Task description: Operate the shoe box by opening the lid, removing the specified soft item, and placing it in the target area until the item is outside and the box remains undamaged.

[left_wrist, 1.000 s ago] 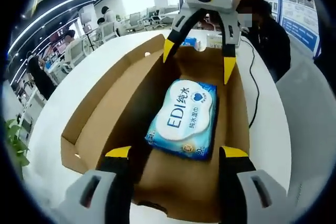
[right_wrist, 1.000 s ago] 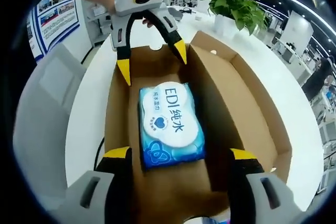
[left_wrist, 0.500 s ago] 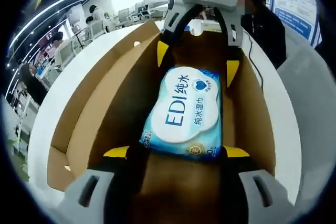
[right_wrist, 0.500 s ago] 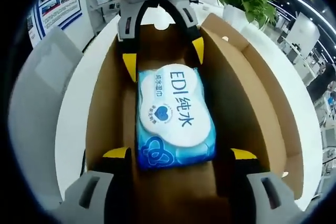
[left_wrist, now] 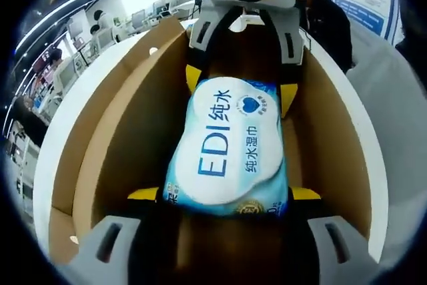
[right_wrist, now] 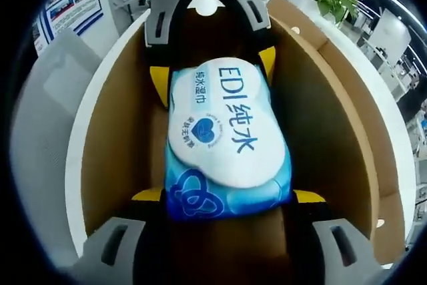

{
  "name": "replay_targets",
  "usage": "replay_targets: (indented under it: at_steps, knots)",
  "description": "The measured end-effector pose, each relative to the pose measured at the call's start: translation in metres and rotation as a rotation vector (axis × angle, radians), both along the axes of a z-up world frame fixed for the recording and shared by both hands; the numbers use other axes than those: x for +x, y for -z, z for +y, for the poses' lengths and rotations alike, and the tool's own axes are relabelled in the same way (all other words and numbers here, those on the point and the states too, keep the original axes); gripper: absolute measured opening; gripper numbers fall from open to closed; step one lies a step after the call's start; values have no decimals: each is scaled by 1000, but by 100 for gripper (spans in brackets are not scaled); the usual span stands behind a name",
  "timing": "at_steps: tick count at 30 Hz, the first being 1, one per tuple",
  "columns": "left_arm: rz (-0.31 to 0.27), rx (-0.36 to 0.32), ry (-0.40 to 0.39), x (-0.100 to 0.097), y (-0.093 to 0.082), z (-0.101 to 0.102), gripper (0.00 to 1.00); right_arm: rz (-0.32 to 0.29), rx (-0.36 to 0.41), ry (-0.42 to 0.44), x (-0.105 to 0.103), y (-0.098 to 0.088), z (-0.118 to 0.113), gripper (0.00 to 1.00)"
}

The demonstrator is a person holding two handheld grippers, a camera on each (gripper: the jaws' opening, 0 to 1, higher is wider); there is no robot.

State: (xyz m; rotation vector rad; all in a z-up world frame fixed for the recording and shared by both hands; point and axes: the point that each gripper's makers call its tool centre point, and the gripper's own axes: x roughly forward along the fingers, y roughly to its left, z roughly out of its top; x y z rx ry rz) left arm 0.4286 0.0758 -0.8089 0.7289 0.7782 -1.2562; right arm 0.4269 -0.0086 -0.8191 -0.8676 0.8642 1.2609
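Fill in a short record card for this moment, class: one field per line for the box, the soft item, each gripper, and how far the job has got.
Box: brown cardboard shoe box, lid open
Soft item: blue-and-white wet wipes pack, inside the box
Left gripper: jaws open, straddling one end of the pack
Right gripper: jaws open, straddling the opposite end
Surface: white table
Progress: lid open; pack not yet taken out

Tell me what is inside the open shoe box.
A blue-and-white wet wipes pack lies on the shoe box floor, with the left gripper and right gripper straddling its ends. The floor under the pack is hidden.
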Motion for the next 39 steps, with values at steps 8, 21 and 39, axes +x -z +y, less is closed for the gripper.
replay_targets:
  at_steps: [8,21,39]
  knots:
    - [54,16,4,-2,9,1,79,47,-17,-4,0,4,0,74]
    - [45,-12,27,-4,9,-3,80,55,-20,2,-2,4,-1,73]
    - [76,39,2,-6,8,0,72,62,-15,-23,-3,-12,1,66]
